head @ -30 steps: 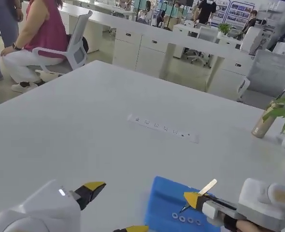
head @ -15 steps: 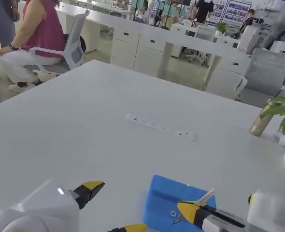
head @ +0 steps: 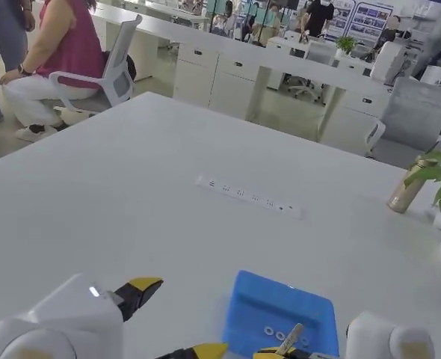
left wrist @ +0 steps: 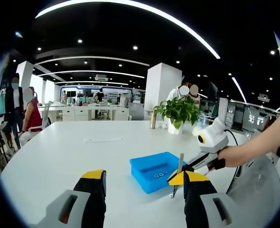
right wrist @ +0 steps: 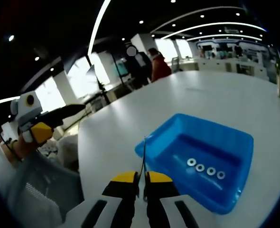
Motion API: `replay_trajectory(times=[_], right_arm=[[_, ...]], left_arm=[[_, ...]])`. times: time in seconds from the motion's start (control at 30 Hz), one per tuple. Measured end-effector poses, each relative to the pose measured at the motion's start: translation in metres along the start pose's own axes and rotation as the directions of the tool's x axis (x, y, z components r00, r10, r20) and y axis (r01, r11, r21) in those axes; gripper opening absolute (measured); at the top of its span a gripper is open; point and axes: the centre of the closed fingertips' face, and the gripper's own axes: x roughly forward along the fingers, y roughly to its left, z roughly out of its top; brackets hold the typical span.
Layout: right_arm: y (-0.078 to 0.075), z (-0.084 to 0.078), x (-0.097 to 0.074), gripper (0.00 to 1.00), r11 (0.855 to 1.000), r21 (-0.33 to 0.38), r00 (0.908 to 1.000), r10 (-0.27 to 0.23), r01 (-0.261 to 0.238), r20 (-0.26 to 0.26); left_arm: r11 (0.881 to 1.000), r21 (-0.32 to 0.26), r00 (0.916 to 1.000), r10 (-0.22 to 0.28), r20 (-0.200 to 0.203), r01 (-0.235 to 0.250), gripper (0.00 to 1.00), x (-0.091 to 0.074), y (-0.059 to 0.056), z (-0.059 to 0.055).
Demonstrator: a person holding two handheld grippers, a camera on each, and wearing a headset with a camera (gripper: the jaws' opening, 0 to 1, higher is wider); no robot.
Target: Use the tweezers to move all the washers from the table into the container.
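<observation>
The right tool (right wrist: 141, 176) is clamped narrow on the tweezers (right wrist: 142, 156), whose tips are pointed down just beside the container (right wrist: 164, 142) — four washers (right wrist: 206, 169) are seen in a row inside. The left tool (left wrist: 141, 175) is spread wide, empty, above the bench (left wrist: 59, 156). A pick-up beside the container is judged in hand — next, a fine pinch and a lift over the rim are called for.

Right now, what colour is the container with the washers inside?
The container is bright blue, seen best in the right gripper view.
</observation>
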Motion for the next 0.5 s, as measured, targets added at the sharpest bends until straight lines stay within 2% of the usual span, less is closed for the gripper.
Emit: replay_trajectory(times=[0.23,0.5], right_arm=[[-0.0050,-0.0022,-0.0002,0.04,1.000,-0.001,0.9998,-0.019,0.019,-0.004],[0.0007,-0.0030,0.0024,0.04,1.000,-0.010,0.9999,-0.012,0.012,-0.010]], left_arm=[[1.000,-0.004,1.0000,-0.002,-0.001,0.002,0.66,0.0000,-0.0002,-0.0004],[1.000,-0.001,1.0000,-0.006,-0.005,0.006,0.66,0.0002,-0.0009,-0.0010]])
